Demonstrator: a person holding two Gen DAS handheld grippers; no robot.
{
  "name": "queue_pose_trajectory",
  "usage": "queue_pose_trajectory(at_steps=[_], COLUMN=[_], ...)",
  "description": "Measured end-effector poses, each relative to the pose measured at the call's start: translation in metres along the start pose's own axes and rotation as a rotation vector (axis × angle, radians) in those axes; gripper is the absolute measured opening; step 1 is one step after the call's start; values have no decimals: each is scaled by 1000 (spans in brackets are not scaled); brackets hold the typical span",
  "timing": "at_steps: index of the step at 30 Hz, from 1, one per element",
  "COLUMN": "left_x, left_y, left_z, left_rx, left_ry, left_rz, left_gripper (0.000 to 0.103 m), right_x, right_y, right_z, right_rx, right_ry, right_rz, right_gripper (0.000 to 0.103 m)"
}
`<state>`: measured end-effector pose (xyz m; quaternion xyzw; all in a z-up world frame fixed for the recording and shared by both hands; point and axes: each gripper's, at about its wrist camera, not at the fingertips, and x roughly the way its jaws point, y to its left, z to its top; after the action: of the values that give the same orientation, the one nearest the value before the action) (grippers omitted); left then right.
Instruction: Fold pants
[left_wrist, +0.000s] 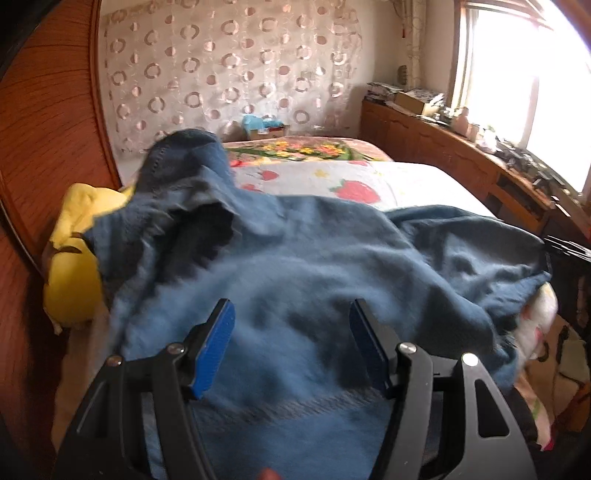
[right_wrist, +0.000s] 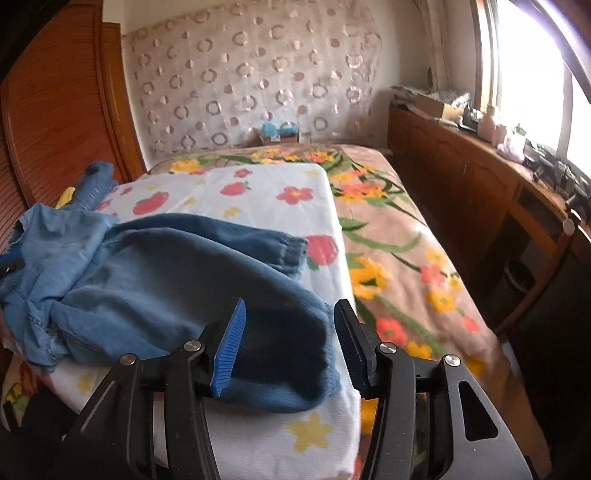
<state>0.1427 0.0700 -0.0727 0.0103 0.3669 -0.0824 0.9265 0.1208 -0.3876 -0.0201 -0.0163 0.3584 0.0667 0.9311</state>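
Garment: the blue denim pants (right_wrist: 155, 266) lie crumpled on the white strawberry-print cover (right_wrist: 258, 192) of the bed, filling the lower left of the right wrist view; nothing is folded yet, as I judge it.
Left gripper (left_wrist: 291, 343): jaws spread wide, nothing between them, hanging low over the waist end of the cloth at the bottom centre of its frame, probably to pick an edge there.
Right gripper (right_wrist: 290, 343): jaws likewise apart and holding nothing, straddling the nearest cuffed leg end (right_wrist: 295, 376), which suits a pinch at the hem.
Why two ends: one tool at the waist, one at a leg, likely so the cloth can be pulled flat before any fold.
Left view only: a yellow soft bundle (left_wrist: 74, 266) at the left edge beside the pants, and one leg raised in a hump at upper left.
Right view only: the second cuff (right_wrist: 291, 251) lying mid-frame, and the floral brown blanket (right_wrist: 406, 258) under the cover at right.
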Motion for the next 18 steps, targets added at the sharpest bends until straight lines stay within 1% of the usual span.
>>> queue_pose_trajectory(at_steps=[3,5,8,13,15,17,18], left_x=[6,9,16,20,15,10,7], left_y=[16,27,49,88,95,99,101], left_z=[9,11,14,13,10,7,6], left_rx=[11,1,-27,-118,-136,-147,-155], left_ry=[-4,-2,0,11,0,-12,-15], left_rz=[88,112,182,189,195,224,215], left_gripper=[64,64,64,64,64,64,64], right_x=[-2,-1,1,4,6,9,10], right_y=[9,15,22,26,26,26,27], right_z=[2,3,2,1,0,-1,-2], right_rx=[-16,-24,-35,-42,-40,-37,-36], right_ry=[-8,-10,-5,-1,5,12,14], right_rz=[18,28,39,46,48,48,49], right_gripper=[51,51,51,51,51,51,51])
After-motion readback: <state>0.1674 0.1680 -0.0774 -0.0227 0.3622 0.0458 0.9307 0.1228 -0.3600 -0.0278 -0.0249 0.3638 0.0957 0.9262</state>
